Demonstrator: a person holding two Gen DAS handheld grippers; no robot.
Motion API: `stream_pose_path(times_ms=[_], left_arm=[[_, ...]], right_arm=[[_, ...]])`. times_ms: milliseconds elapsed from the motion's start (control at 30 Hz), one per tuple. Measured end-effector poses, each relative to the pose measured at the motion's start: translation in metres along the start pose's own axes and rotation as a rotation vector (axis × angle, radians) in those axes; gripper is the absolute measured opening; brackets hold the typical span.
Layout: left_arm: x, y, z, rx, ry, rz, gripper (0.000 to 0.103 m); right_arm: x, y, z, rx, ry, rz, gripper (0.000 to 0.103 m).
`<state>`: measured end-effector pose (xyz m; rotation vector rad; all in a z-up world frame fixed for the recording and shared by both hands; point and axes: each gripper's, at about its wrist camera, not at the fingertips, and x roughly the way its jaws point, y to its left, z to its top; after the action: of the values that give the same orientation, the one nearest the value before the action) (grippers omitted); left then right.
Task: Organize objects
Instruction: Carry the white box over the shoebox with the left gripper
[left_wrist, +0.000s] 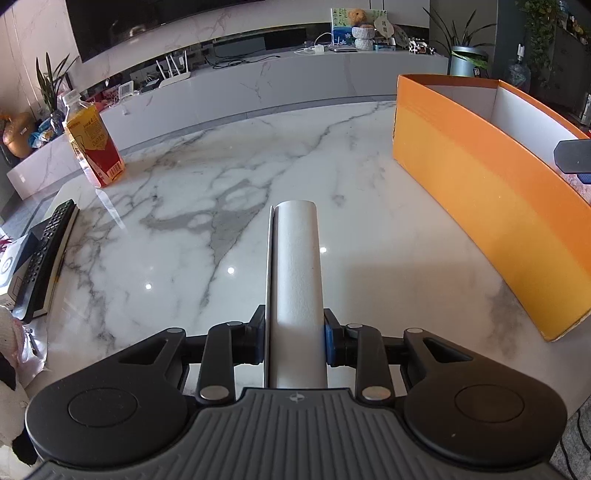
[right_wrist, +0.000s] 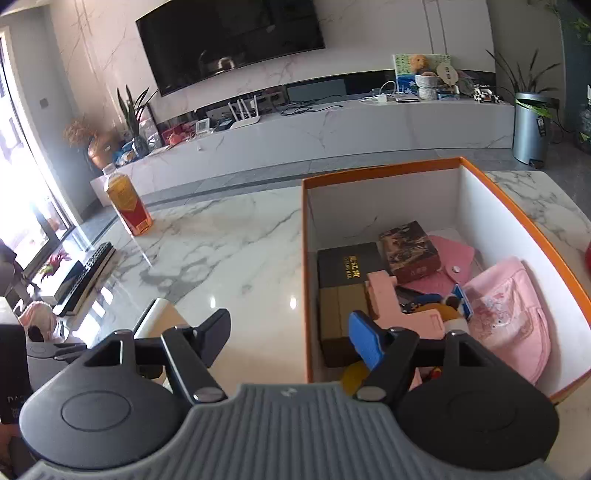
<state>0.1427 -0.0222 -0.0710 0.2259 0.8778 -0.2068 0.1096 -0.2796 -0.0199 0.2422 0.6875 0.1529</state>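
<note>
Left claw (left_wrist: 295, 328) clenched on white tube (left_wrist: 297, 280), tube sticking fwd over marble table (left_wrist: 207, 221). Orange box (left_wrist: 480, 206) to its right, juice bottle (left_wrist: 94, 144) far ahead-left, remote (left_wrist: 46, 258) at left. Right claw (right_wrist: 291, 336) released, fingers wide, straddling box wall; pink hat (right_wrist: 509, 314) and black box (right_wrist: 347, 264) inside, just ahead.

Counted: one orange box (right_wrist: 524, 218), one drink bottle (left_wrist: 94, 144), one white cylinder (left_wrist: 297, 280), one remote control (left_wrist: 46, 254), two pink garments (right_wrist: 509, 314).
</note>
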Motion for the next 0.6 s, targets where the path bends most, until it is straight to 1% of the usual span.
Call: stream_pose_path(times_ms=[100, 267, 467, 533, 600], left_arm=[[-0.003, 0.004, 0.001, -0.024, -0.003, -0.029, 0.034], [-0.016, 0.003, 0.006, -0.025, -0.017, -0.020, 0.034], [-0.035, -0.013, 0.032, 0.003, -0.064, -0.031, 0.034], [-0.039, -0.020, 0.042, -0.003, -0.070, -0.047, 0.034], [-0.040, -0.028, 0.052, -0.020, -0.068, -0.079, 0.034]], right_arm=[[-0.001, -0.007, 0.000, 0.041, 0.003, 0.025, 0.072], [-0.002, -0.007, -0.003, 0.014, -0.004, 0.047, 0.071], [-0.010, -0.023, -0.003, 0.016, -0.019, 0.061, 0.071], [-0.013, -0.030, -0.003, 0.029, -0.021, 0.061, 0.071], [-0.016, -0.038, -0.003, 0.046, -0.029, 0.065, 0.071]])
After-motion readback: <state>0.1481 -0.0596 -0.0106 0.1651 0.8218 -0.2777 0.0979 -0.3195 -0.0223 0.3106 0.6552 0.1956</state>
